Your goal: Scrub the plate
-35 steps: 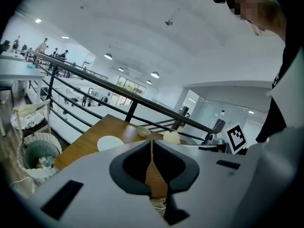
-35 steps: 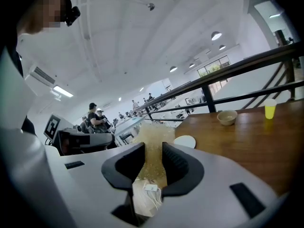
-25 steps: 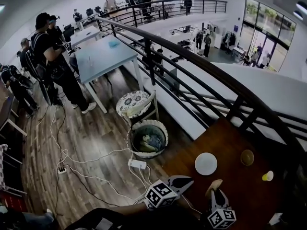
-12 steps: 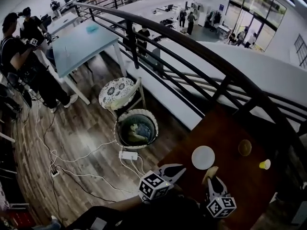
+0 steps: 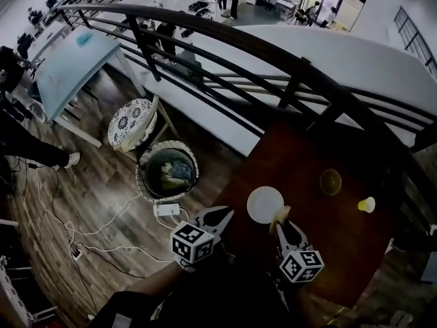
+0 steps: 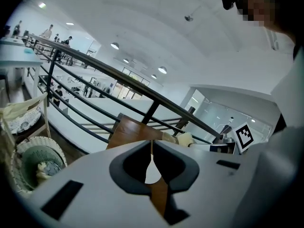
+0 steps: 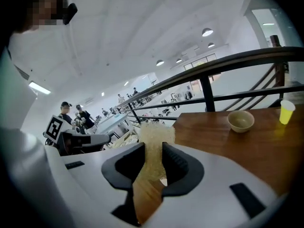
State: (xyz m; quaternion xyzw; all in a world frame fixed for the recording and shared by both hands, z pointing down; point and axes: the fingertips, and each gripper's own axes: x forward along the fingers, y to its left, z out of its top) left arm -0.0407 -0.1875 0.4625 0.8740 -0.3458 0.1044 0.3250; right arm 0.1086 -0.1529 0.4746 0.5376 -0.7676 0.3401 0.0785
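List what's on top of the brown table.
On the table: a white plate, a small bowl and a yellow cup. The right gripper holds a sponge at the plate's near edge. That gripper and the person's arms cover the table's near part.

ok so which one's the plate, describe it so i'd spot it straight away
Find the dark wooden table set against the black railing. Toward its left side, just ahead of the right gripper and the sponge it holds, lies the plate. It is the only flat, white disc there; the bowl is brownish and the cup yellow, both further right.
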